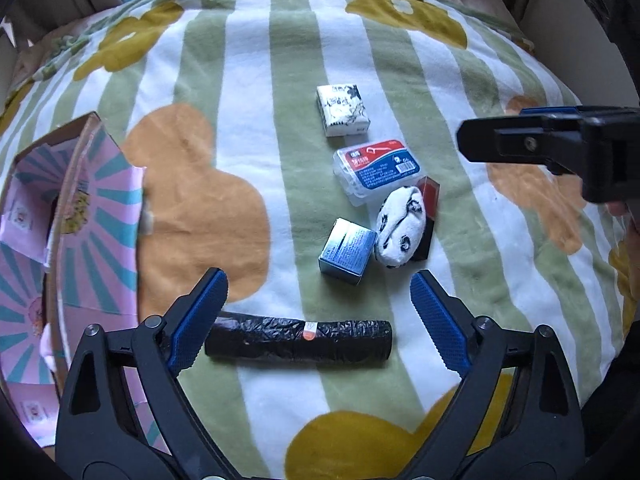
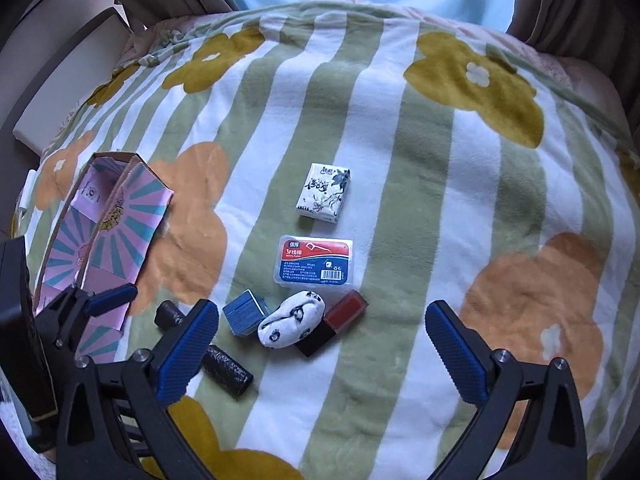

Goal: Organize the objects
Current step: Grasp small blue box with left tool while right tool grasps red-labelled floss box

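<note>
Left gripper (image 1: 319, 304) jaws wide apart, empty, above the black roll (image 1: 298, 341) near the blanket's (image 1: 248, 128) near edge. Right gripper (image 2: 322, 342) likewise spread, holding nothing, over the sock (image 2: 291, 319), blue box (image 2: 246, 312) and red-black box (image 2: 334, 326). Farther mid-blanket: floss case (image 2: 316, 261), tissue pack (image 2: 325, 193); open carton (image 2: 100, 236) at the left edge.

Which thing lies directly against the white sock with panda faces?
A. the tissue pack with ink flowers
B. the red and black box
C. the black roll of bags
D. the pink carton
B: the red and black box lies right against the panda sock, partly tucked behind it in the left wrist view.
</note>
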`<state>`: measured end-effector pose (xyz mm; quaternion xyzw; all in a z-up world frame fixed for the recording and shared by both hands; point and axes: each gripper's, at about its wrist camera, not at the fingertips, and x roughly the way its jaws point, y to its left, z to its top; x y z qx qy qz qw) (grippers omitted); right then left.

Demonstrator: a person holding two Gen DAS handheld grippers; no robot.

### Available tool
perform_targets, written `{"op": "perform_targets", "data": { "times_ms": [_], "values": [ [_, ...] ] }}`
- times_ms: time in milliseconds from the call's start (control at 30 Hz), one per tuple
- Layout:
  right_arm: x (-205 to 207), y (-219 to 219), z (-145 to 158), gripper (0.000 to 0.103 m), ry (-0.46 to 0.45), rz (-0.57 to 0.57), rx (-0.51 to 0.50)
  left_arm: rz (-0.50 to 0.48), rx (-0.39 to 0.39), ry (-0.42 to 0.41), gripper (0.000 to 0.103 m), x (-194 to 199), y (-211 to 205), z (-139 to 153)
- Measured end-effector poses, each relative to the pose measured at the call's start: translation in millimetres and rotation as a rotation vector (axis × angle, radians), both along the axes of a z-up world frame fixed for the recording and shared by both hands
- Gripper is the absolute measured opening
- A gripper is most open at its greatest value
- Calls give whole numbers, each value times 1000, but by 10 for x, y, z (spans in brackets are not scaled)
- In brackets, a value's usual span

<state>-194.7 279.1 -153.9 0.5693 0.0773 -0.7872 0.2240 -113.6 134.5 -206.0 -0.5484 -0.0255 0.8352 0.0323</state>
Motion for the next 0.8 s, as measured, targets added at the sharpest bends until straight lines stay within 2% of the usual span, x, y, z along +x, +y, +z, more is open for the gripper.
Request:
{"op": "perform_targets", "data": {
  "times_ms": [133, 333, 500, 633, 733, 767, 800],
  "values": [
    [-176, -135, -443, 103, -56, -15, 2, -27, 0, -23, 84, -65, 70, -355],
    [-352, -308, -922, 103, -123, -4, 40, -68, -8, -16, 80, -169, 133, -573],
    [-436, -374, -1100, 103, -155, 8, 49, -104, 6, -34, 60, -244, 151, -669],
    [-465, -380, -1132, 102, -161, 8, 47, -136, 30, -30, 49, -274, 150, -694],
    [-466, -385, -1144, 84, -171, 14, 47, -167, 60, -33, 33, -292, 186, -692],
    [-463, -386, -1154, 79, -178, 16, 49, -178, 50, -34, 33, -299, 213, -690],
    [-460, -381, -1155, 79, -181, 14, 47, -192, 37, -33, 33, -306, 244, -687]
  ]
}}
